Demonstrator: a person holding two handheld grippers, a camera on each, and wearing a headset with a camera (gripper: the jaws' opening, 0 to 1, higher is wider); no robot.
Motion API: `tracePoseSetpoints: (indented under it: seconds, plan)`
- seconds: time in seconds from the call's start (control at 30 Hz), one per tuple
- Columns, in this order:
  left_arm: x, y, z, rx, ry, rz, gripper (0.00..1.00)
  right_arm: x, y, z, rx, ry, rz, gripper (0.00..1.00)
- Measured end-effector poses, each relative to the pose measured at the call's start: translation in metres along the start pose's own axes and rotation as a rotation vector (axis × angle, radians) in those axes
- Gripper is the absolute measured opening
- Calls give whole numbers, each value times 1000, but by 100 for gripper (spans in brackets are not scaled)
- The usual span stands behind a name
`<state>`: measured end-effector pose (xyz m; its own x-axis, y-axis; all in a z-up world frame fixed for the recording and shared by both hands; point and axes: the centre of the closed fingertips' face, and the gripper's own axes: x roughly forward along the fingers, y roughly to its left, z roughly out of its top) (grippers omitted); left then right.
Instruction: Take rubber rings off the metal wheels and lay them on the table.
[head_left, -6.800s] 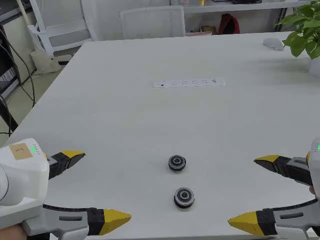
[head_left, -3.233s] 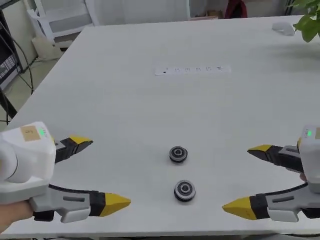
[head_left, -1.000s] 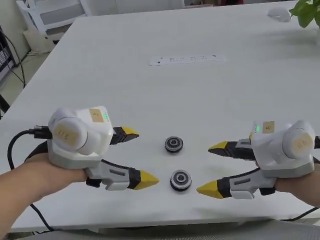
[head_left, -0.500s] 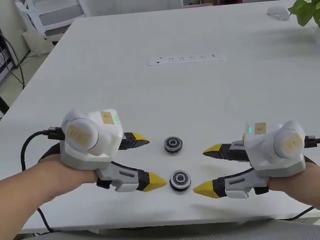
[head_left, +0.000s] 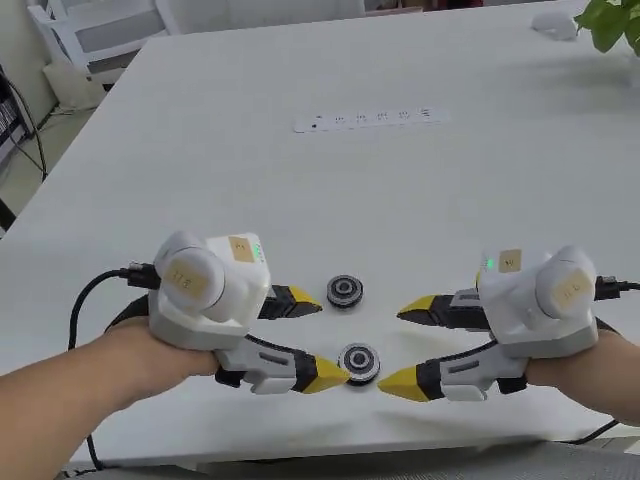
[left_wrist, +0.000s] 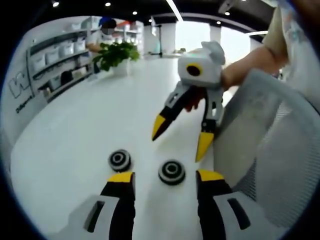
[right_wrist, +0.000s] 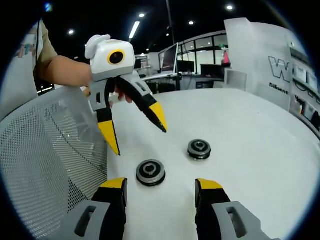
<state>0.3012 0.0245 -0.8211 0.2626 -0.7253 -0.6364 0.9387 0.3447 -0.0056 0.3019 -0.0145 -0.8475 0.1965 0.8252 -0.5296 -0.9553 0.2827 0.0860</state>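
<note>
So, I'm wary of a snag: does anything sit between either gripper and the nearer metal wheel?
Nothing visible does. The nearer wheel lies on bare table between the open left gripper and open right gripper; the farther wheel sits apart, beyond it.

The tabletop (head_left: 400, 200) is smooth, matt white. Near wheel (head_left: 359, 362) and far wheel (head_left: 344, 290): grey metal with black rubber rings (right_wrist: 139, 173). My left gripper (head_left: 330, 340) and right gripper (head_left: 390, 348) wear glossy white plastic shells; my jaws are matt black, yellow-tipped.
</note>
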Motion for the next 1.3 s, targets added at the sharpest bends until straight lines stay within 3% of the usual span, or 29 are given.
tracePoseSetpoints:
  seconds: [0.83, 1.1, 1.3]
  plan:
    - [29, -12, -4, 0, 30, -53, 22, 4, 2, -7, 16, 5, 5, 54]
    - [34, -12, -9, -7, 43, -45, 18, 5, 3, -10, 22, 8, 6, 54]
    - [35, -11, -10, 31, 44, -23, 15, 6, 4, -11, 21, 11, 10, 54]
